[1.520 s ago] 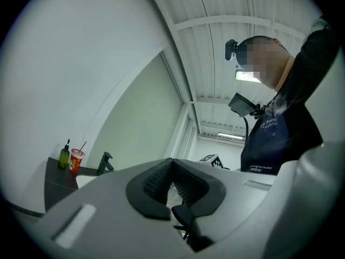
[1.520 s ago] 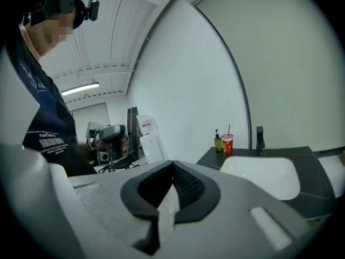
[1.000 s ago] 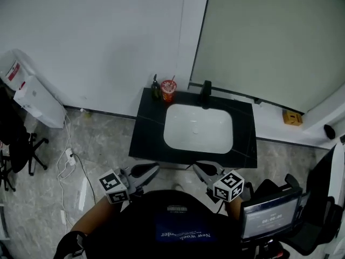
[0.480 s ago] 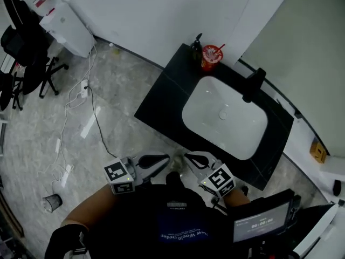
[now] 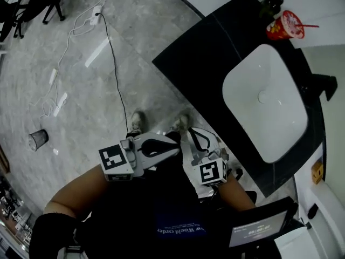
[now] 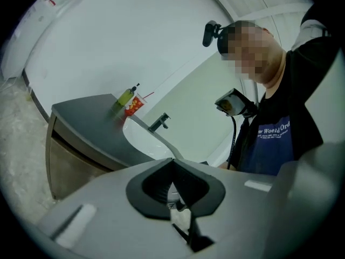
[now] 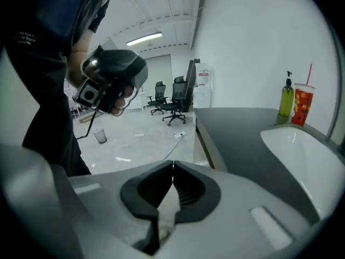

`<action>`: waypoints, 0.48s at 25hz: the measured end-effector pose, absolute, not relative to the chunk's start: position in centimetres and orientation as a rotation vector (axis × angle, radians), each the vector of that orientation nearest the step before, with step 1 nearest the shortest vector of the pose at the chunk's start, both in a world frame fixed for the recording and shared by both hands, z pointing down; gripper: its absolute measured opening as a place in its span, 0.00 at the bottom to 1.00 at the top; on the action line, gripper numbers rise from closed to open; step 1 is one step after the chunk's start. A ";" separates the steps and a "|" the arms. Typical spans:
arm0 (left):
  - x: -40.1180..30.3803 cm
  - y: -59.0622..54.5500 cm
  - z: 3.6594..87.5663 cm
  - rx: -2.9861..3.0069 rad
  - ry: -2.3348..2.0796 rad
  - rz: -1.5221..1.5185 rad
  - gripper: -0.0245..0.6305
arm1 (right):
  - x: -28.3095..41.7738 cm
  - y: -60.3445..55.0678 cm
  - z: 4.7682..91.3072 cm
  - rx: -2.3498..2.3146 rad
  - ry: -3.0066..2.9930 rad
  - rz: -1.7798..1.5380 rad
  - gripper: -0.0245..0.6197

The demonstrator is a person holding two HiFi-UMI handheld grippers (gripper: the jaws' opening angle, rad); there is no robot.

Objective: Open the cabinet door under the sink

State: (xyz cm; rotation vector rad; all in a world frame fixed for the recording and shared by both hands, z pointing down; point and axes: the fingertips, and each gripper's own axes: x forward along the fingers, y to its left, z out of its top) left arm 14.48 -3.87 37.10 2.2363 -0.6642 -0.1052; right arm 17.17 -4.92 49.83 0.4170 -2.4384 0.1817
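A grey marbled floor (image 5: 81, 80) is spreading round a black counter (image 5: 215, 42), which is carrying a white sink (image 5: 269, 99), a black tap (image 5: 322, 85), a red cup (image 5: 285, 26) with a straw and a green bottle (image 7: 286, 99) just beside it. Office chairs (image 7: 171, 100) are standing well apart. The person's shirt (image 6: 272, 139) is showing "Woeld Ord", cut off; the cup's print is too small to read. The cabinet door (image 6: 64, 163) is appearing only as a brownish front beneath the counter's edge, its handle too dim to make out. The left hand-held gripper (image 5: 173, 147) and right hand-held gripper (image 5: 190, 131) are hovering near the counter's edge, each with jaws pressed together on nothing.
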 end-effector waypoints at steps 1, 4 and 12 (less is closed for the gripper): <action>14.0 -3.9 37.6 2.227 -0.675 -0.126 0.04 | 17.0 -4.8 50.8 0.428 -2.441 0.175 0.04; 11.8 -4.1 39.2 2.219 -0.705 -0.182 0.04 | 16.0 -4.6 53.4 0.462 -2.415 0.117 0.06; 5.7 -2.0 47.7 2.252 -0.686 -0.097 0.04 | 12.7 -5.7 60.1 0.647 -2.262 -0.189 0.29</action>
